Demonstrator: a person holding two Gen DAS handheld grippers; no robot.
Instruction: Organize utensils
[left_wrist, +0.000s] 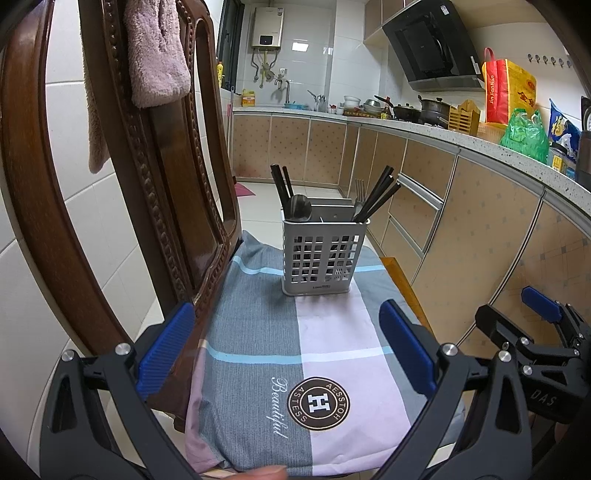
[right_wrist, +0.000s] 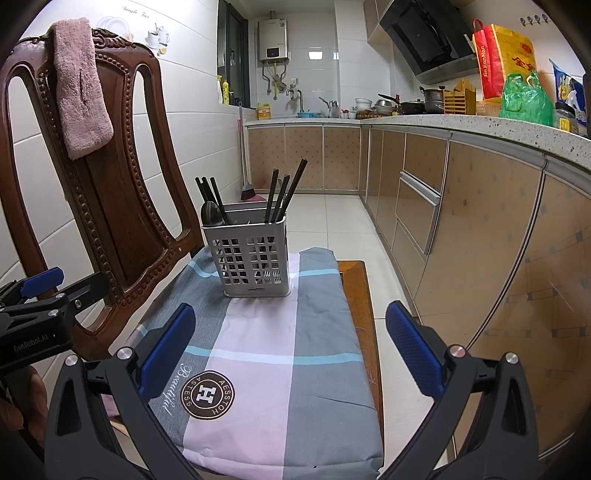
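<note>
Both grippers, left gripper (left_wrist: 288, 354) and right gripper (right_wrist: 291, 354), are wide apart, holding nothing. One holder (right_wrist: 246, 258) on the cushion's (right_wrist: 277, 387) far edge holds six chopsticks (right_wrist: 282, 197) and one spoon (right_wrist: 210, 214).

White tiled walls (right_wrist: 184, 110) are gleaming, tan cabinets (right_wrist: 480, 240) are lining the right, pale floor tiles (right_wrist: 332, 221) running back.

open cushion (right_wrist: 266, 343) before caddy (right_wrist: 251, 258); chair back (right_wrist: 110, 206) close alongside
</note>
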